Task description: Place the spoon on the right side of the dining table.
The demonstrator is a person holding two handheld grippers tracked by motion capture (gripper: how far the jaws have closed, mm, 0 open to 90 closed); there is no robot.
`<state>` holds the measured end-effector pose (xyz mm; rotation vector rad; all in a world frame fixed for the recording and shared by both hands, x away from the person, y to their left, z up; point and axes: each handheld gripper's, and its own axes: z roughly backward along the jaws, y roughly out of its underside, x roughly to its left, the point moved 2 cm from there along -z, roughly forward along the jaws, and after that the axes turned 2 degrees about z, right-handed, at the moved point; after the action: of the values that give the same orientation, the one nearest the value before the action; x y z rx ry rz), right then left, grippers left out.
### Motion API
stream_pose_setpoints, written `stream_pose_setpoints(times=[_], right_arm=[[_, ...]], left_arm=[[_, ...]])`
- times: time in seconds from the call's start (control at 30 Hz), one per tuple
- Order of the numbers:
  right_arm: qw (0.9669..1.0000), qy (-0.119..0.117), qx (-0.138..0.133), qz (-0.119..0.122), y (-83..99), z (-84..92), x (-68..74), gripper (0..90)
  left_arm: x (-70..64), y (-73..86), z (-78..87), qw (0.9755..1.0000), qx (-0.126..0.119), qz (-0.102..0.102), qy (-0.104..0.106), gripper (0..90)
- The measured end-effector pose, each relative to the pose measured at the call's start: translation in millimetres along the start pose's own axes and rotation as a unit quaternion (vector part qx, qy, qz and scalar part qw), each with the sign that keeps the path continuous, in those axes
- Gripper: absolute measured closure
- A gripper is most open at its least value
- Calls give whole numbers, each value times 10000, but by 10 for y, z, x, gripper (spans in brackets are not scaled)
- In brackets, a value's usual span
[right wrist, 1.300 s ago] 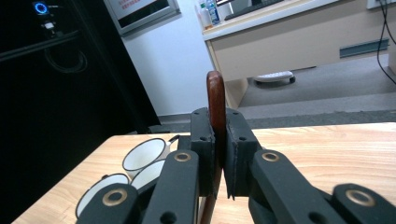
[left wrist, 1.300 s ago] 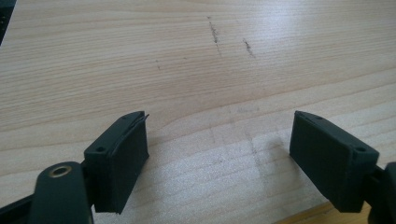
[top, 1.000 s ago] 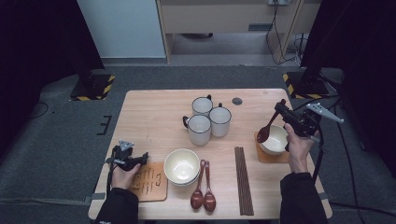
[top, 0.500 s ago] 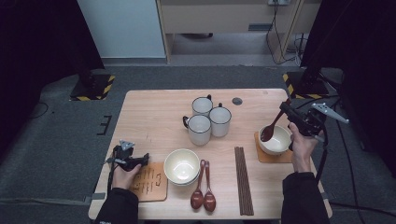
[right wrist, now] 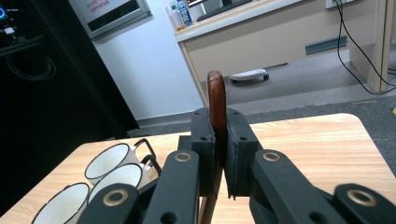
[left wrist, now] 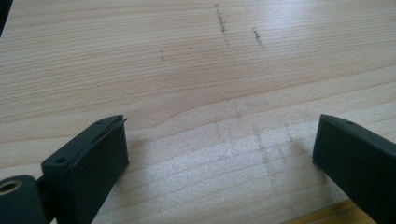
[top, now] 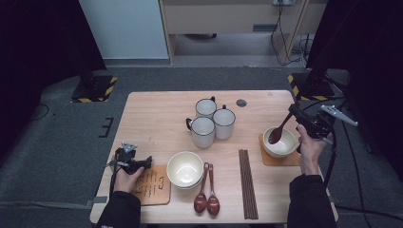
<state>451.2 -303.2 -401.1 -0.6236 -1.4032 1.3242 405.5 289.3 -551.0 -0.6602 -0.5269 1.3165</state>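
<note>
My right gripper (top: pixel 295 112) is at the table's right side, shut on the handle of a brown wooden spoon (top: pixel 280 128). The spoon slants down-left, its bowl end just inside a white bowl (top: pixel 285 146) on a wooden coaster (top: pixel 266 157). In the right gripper view the spoon handle (right wrist: pixel 216 100) stands pinched between the pads of the right gripper (right wrist: pixel 219 154). My left gripper (top: pixel 145 162) rests low at the table's front left beside a wooden board (top: pixel 153 186). Its jaws have just been opening. The left gripper (left wrist: pixel 219 154) stands wide open with bare tabletop between its fingers.
Three white mugs (top: pixel 212 121) cluster at the table's middle, and the mugs (right wrist: pixel 112 165) appear again at lower left. A cream bowl (top: pixel 184 169), two brown spoons (top: pixel 207 200) and dark chopsticks (top: pixel 247 183) lie along the front. A small dark disc (top: pixel 241 102) sits near the far edge.
My right hand has shifted slightly with the spoon, whose bowl end stays at the white bowl. My left hand has kept its place.
</note>
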Motion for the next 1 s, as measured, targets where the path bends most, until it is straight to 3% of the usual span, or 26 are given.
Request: stream_pose_setpoints(times=[0.47, 0.63, 1.0], right_arm=[[9996, 205, 177, -15, 77, -36, -127, 836], [9987, 353, 331, 177, 118, -77, -97, 835], [9974, 440, 496, 276, 185, -131, -67, 835]], left_arm=[[-1, 0, 0, 10000, 1, 7, -8, 22], [-2, 0, 0, 10000, 1, 9, -9, 22], [-3, 1, 1, 10000, 1, 16, -16, 22]])
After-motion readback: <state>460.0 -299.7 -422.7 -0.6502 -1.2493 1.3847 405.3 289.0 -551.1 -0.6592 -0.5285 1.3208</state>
